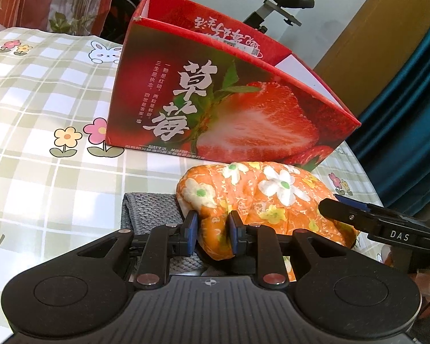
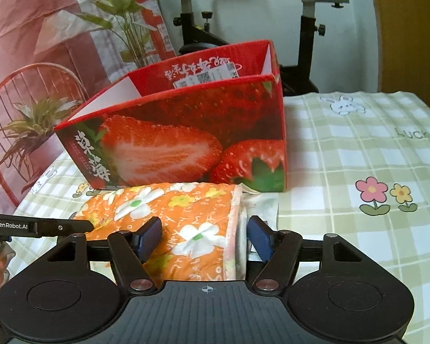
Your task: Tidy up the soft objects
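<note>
An orange flowered cushion (image 1: 261,197) lies on the checked tablecloth in front of a red strawberry box (image 1: 215,109) with an open top. My left gripper (image 1: 212,226) is shut on a fold at the cushion's near left end. In the right wrist view the cushion (image 2: 186,218) lies before the box (image 2: 186,134), and my right gripper (image 2: 205,236) straddles its right end with the blue pads (image 2: 150,238) touching the fabric, jaws fairly wide. The right gripper's finger also shows in the left wrist view (image 1: 358,215).
A grey knitted cloth (image 1: 152,212) lies under the cushion's left end. A white cloth or paper (image 2: 262,206) lies beside the cushion's right end. An exercise bike (image 2: 309,37) stands behind the table. The tablecloth (image 2: 358,149) stretches right; a printed curtain (image 2: 28,57) hangs left.
</note>
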### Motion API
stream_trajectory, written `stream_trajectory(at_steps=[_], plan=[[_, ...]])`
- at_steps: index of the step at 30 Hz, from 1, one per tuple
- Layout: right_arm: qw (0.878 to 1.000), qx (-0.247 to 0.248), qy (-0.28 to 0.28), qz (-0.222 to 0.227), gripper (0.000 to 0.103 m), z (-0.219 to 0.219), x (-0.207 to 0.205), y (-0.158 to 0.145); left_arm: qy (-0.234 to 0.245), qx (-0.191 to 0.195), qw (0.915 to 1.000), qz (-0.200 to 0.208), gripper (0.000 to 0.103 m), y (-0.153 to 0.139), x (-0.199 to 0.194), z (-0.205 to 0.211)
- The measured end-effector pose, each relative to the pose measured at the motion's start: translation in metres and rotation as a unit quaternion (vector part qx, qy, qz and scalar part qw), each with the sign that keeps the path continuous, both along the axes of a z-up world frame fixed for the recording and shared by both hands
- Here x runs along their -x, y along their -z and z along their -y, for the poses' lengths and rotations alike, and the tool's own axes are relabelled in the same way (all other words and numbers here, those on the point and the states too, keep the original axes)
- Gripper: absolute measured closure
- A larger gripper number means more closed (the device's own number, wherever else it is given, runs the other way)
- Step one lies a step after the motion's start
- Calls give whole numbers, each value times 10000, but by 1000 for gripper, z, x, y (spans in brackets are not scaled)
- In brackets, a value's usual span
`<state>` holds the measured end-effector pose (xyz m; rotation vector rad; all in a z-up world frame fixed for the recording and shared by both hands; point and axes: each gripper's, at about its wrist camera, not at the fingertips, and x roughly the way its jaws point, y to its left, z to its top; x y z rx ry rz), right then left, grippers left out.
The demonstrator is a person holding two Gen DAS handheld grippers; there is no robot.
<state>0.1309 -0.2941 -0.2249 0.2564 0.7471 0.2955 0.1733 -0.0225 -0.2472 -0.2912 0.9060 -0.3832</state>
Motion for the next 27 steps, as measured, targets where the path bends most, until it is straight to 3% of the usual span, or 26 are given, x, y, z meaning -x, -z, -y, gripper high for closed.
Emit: stream_trajectory(at_steps=[5,7,12,18,21,27], plan=[[9999,-48,-64,-73,35,0,-6,2,-8,-15,10000,12,77,1,0,1],[9999,-32,-87,-82,40,-1,-5,1,-16,-28,10000,36,79,0,1,1],[9996,74,-258,36,61,-5,-2,-13,53,-126,9995,280,83,-12,4,2],[9987,-208,-404,233,91,4,3,-35,-11,-154,9976,673,87,-32,11,-4],[9981,-317,-484,228,92,6,3,-41,44,-188,9966,799,87,-37,16,-1],[9982,-282,-523,104,95,-1,8,-35,62,-121,9978,654,87,-27,22,-3]])
